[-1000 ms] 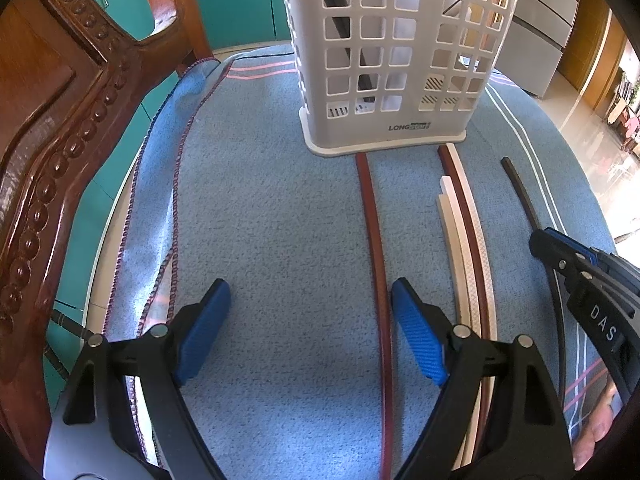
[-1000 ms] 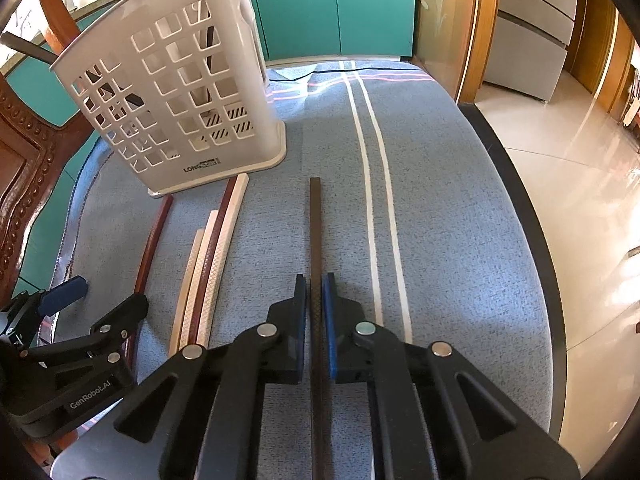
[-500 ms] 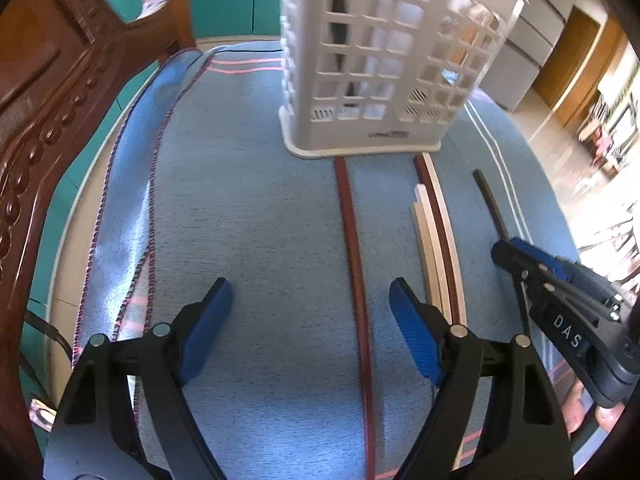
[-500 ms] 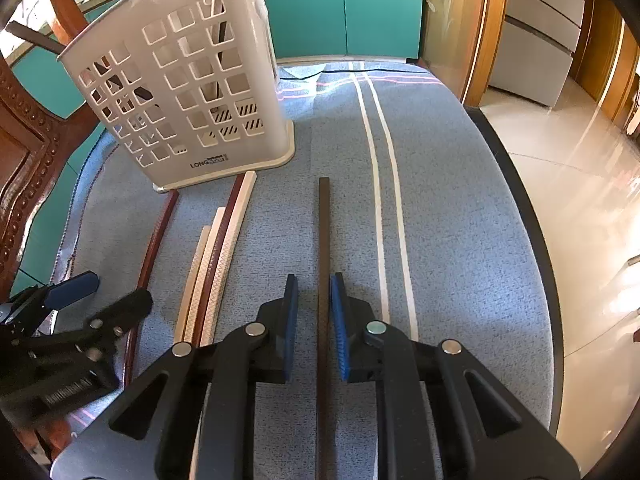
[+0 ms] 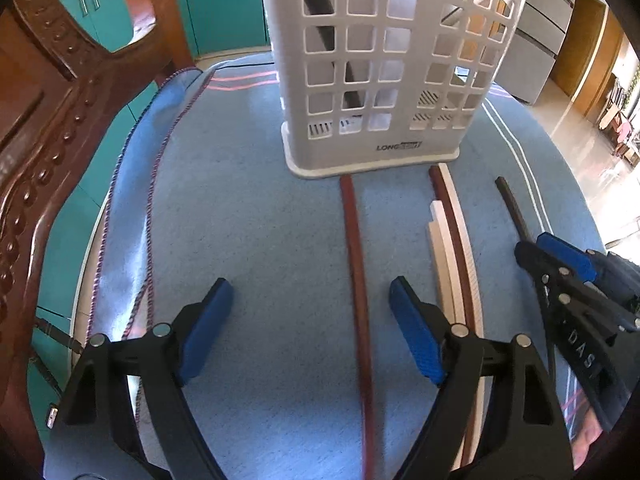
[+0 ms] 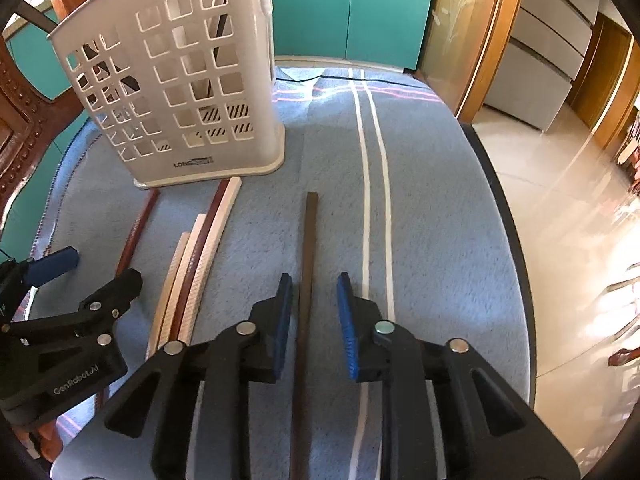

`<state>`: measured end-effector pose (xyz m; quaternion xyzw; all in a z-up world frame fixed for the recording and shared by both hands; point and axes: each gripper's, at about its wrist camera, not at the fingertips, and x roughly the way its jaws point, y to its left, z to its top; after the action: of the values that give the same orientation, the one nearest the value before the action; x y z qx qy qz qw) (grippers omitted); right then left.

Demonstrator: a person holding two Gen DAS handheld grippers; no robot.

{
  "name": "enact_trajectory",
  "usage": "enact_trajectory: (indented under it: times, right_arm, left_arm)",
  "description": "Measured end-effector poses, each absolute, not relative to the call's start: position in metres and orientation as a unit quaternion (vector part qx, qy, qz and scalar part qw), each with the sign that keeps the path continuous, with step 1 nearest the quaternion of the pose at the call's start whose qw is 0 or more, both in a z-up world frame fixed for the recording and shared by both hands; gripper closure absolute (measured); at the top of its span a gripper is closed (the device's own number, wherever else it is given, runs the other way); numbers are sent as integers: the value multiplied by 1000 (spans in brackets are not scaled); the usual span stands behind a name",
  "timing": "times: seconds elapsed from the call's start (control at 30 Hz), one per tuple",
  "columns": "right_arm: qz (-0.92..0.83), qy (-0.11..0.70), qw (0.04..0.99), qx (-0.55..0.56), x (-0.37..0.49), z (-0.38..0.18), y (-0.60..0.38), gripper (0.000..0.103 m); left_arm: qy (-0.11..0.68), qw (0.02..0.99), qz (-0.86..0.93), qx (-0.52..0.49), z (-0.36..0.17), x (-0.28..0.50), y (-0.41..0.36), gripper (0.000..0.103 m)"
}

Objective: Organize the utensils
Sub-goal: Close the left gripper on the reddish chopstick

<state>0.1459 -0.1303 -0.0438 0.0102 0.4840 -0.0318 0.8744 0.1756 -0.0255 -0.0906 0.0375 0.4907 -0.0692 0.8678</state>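
Observation:
A white slotted utensil basket (image 5: 384, 80) stands upright on the blue cloth, also in the right wrist view (image 6: 180, 92); dark sticks stand inside it. Several long chopsticks lie in front of it. A reddish-brown one (image 5: 356, 264) lies between the open jaws of my left gripper (image 5: 308, 328). A cream and brown bundle (image 5: 456, 248) lies right of that. A dark brown one (image 6: 306, 264) lies on the cloth between the open jaws of my right gripper (image 6: 312, 320), untouched.
A carved wooden chair (image 5: 44, 128) stands at the table's left edge. The table's right edge (image 6: 508, 224) drops to a shiny tiled floor. Teal cabinets (image 6: 352, 4) stand behind. The two grippers sit side by side, close together.
My right gripper has opened and let go of the dark brown chopstick, which lies on the cloth. The left gripper stayed open, its view swaying slightly.

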Motion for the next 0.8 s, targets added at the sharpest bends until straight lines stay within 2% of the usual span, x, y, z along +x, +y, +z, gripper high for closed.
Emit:
enact_trajectory:
  times: [0.17,0.27,0.37,0.43,0.47,0.53,0.57,0.63,0.8]
  right_arm:
    - [-30,483,875,10,145,-44,-131,78]
    - [-29,484,875,6,144,-44,-130,77]
    - [-29,484,874,6,145,-45,-128,77]
    - [-27,485,874,7,145,-45,-128,78]
    - [-25,486,874,10,144,-44,-129,81]
    - [-16,488,873,20,144,-43,-130,91]
    - [-13,488,872,22,143,-42,-130,94]
    - [-11,488,873,25,143,-42,-131,95]
    - [-4,480,876,56,140,-38,-137,97]
  left_arm:
    - [496,865,-69,34,-90,174,-31,22]
    - [502,861,-77,36,-88,180,-32,29]
    - [500,861,-87,40,-82,184,-38,43]
    - [499,861,-91,42,-80,185,-40,59]
    - [499,861,-91,41,-79,185,-41,63]
    - [499,861,-93,39,-78,187,-41,85]
    - [499,861,-94,37,-77,187,-40,88]
    - [498,861,-95,32,-75,188,-38,94]
    - [486,868,-96,23,-65,173,-20,96]
